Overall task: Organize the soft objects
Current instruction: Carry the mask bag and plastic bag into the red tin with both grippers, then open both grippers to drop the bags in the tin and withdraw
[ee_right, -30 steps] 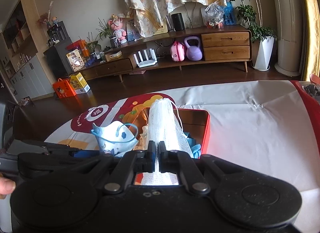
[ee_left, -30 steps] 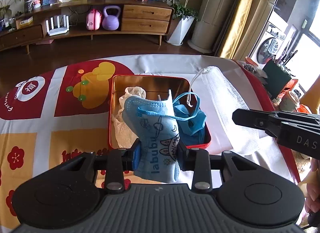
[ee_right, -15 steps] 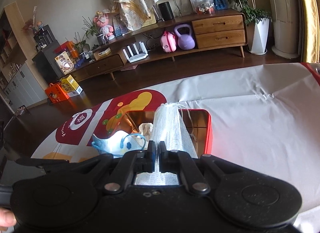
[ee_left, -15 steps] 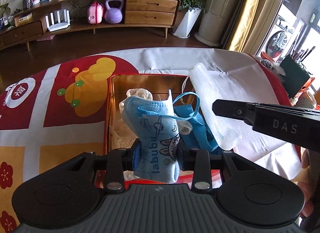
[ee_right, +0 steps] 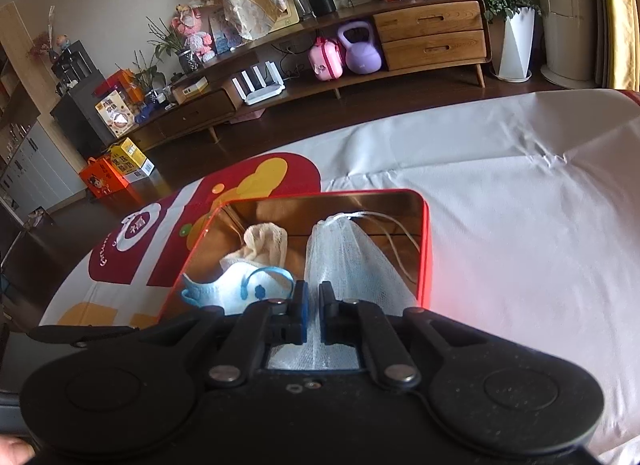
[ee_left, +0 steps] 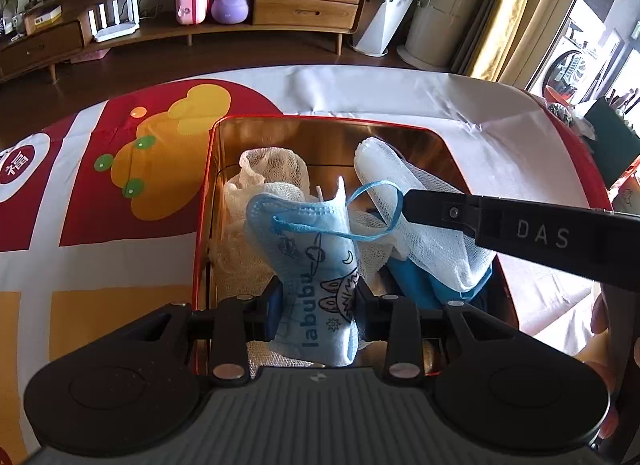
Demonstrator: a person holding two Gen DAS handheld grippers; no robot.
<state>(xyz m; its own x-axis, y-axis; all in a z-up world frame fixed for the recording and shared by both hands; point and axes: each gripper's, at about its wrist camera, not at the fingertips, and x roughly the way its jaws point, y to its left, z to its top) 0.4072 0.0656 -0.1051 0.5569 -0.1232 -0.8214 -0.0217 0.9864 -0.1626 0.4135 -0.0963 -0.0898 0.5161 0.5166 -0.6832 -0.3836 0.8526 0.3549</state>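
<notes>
Red tin (ee_left: 202,225) on the table, centre of left view. Left gripper (ee_left: 318,301) clenched on the blue face mask (ee_left: 316,265), held above the tin's 6 o'clock edge. Right gripper (ee_right: 314,305): jaws slightly parted around the white mesh bag (ee_right: 344,261), lying in the tin at 3 o'clock. Cream mesh pouch (ee_left: 272,169) already inside at 11 o'clock. Judgement: nearly done; bag release and mask drop remain.

Our left gripper (ee_left: 316,299) pinches a blue face mask (ee_left: 310,261) over the red tin (ee_left: 202,225). We see white mesh bags (ee_left: 416,225) inside, with the right gripper (ee_left: 412,205) reaching across them.
</notes>
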